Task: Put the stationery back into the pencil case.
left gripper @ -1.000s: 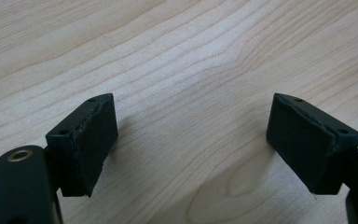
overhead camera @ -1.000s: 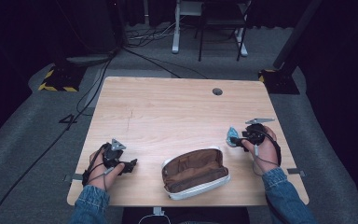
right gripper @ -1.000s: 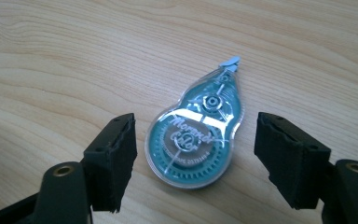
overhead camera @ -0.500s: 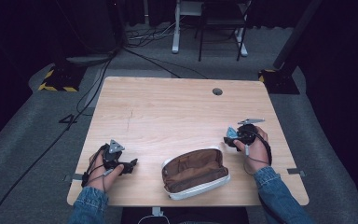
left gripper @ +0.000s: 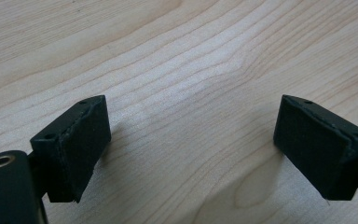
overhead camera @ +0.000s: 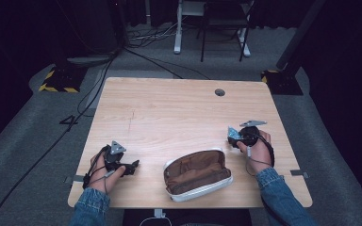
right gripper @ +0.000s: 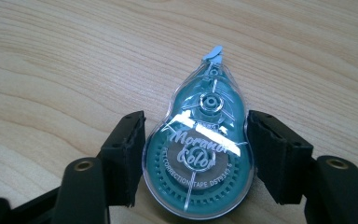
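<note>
A teal, see-through correction tape dispenser (right gripper: 197,163) sits between the jaws of my right gripper (right gripper: 196,158), which press on both its sides, its tip pointing away over the wood. From above, the right gripper (overhead camera: 234,135) holds the dispenser (overhead camera: 232,132) just over the table, right of an open brown pouch (overhead camera: 197,173) with a white rim. My left gripper (overhead camera: 133,166) rests near the front left, open. Between its fingers (left gripper: 74,147) lies bare wood only.
The wooden table (overhead camera: 179,113) has a round cable hole (overhead camera: 219,92) at the back right. The pouch lies near the front edge between both hands. Behind the table are cables, a desk frame and a chair on the grey floor.
My right gripper has shifted a little to the left and away from me with the dispenser in it. The left gripper and the pouch have stayed put.
</note>
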`<move>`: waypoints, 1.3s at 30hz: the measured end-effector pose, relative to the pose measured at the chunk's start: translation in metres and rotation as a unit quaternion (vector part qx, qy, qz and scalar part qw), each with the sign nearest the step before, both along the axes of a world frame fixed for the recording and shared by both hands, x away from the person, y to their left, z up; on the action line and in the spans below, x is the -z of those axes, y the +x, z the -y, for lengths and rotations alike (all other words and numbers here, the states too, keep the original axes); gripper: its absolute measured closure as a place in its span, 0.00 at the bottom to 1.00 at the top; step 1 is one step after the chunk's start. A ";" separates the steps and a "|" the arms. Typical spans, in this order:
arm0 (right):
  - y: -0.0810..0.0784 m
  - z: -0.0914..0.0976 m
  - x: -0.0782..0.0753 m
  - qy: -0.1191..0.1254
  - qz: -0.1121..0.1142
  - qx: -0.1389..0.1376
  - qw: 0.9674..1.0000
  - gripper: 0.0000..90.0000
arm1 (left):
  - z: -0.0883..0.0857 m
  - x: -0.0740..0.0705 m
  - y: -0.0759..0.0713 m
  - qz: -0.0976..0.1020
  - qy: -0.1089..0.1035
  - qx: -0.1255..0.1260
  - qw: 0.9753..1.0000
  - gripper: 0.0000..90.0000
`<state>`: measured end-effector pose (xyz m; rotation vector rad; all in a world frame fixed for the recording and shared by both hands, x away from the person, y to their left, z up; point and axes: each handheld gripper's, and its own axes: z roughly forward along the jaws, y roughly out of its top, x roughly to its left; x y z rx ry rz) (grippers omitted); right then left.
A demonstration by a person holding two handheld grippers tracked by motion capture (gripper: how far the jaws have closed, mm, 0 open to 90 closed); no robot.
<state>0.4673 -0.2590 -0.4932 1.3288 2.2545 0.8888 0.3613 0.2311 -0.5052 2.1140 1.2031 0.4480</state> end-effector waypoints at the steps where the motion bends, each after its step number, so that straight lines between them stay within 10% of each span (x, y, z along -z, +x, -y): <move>1: 0.000 0.000 0.000 0.001 0.001 0.000 1.000 0.44 | 0.000 0.000 0.000 0.000 0.000 0.000 1.000 0.12; 18: -0.003 0.002 -0.007 0.019 0.007 0.002 1.000 0.44 | 0.000 0.000 0.000 0.001 0.001 -0.001 1.000 0.12; 39: -0.030 0.003 -0.069 0.048 0.034 -0.026 0.998 0.44 | 0.001 0.000 0.001 0.000 0.002 -0.001 1.000 0.11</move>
